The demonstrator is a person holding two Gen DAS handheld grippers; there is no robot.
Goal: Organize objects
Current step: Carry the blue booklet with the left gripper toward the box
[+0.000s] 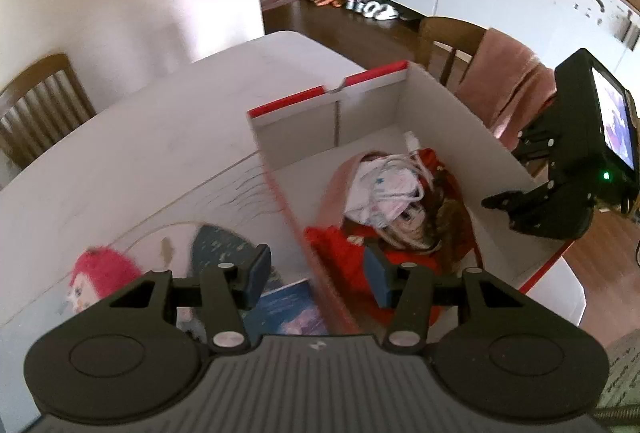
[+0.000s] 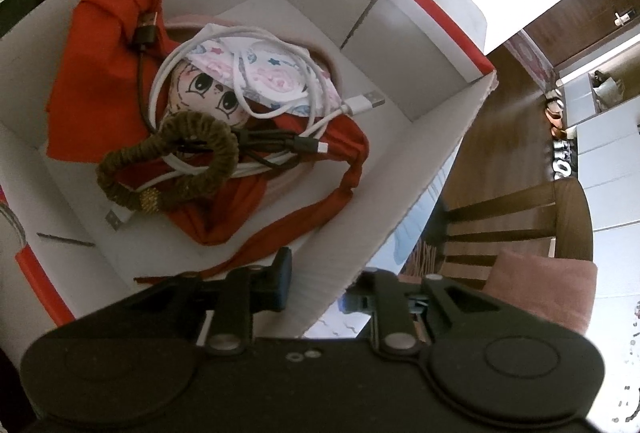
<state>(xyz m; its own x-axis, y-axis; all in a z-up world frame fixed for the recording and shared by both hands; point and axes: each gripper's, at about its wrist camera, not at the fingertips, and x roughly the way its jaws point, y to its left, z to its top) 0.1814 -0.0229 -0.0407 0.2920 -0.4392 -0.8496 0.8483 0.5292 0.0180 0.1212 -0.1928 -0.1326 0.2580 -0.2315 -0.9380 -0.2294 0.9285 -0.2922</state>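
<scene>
Inside box (image 2: 404,137): doll (image 2: 200,89), mask (image 2: 272,73), cables, red cloth packed already; outside on table (image 1: 140,137), red-haired doll (image 1: 100,281) and booklet (image 1: 288,307) left. Left gripper (image 1: 316,275) parted, empty; right gripper (image 2: 320,285) clamping box wall

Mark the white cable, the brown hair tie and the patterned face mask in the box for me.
white cable (image 2: 362,101), right wrist view, on the sleeve behind its metal plug.
brown hair tie (image 2: 200,121), right wrist view, on the upper arc of its loop.
patterned face mask (image 2: 276,73), right wrist view, on the middle of its fabric.
</scene>
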